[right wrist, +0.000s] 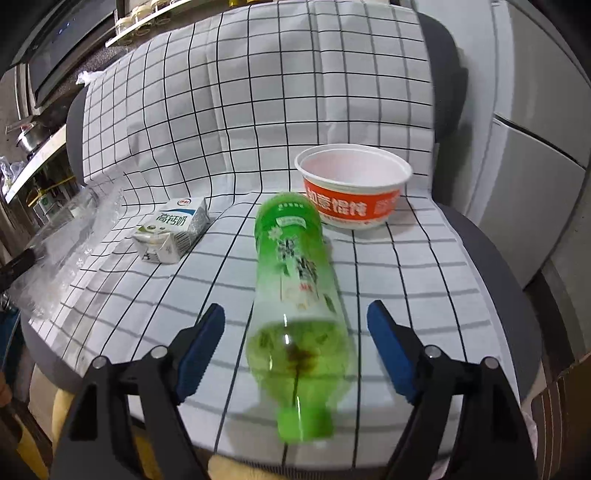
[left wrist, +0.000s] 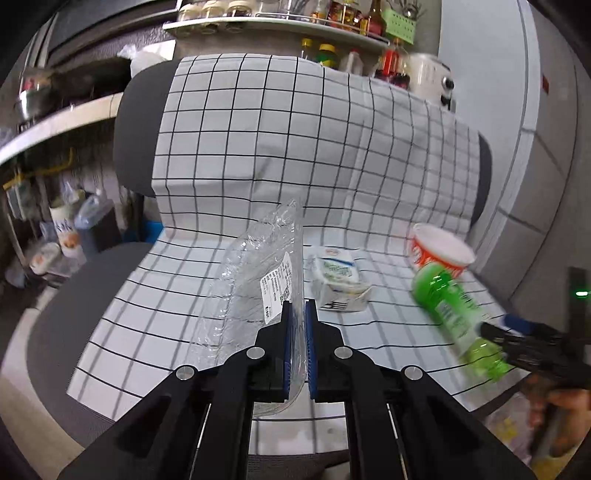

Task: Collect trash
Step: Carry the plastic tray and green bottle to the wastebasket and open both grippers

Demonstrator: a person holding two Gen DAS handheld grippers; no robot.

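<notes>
On a chair draped in a checked cloth [right wrist: 406, 277] lies the trash. My left gripper [left wrist: 298, 310] is shut on the edge of a clear plastic package [left wrist: 255, 280], which hangs lifted above the seat. A green plastic bottle [right wrist: 295, 280] lies on its side with its cap towards me, between the fingers of my right gripper [right wrist: 295, 314]. That gripper is open, with a gap on both sides of the bottle. Behind the bottle stands an orange and white paper bowl [right wrist: 352, 184]. A small milk carton [right wrist: 173, 229] lies to the bottle's left.
The chair's back rises behind the seat. A shelf of bottles and jars [left wrist: 332, 22] runs behind it, with a kitchen counter holding pots [left wrist: 37, 99] on the left. A pale fridge [right wrist: 535, 147] stands on the right and a cardboard box [right wrist: 565, 387] at the lower right.
</notes>
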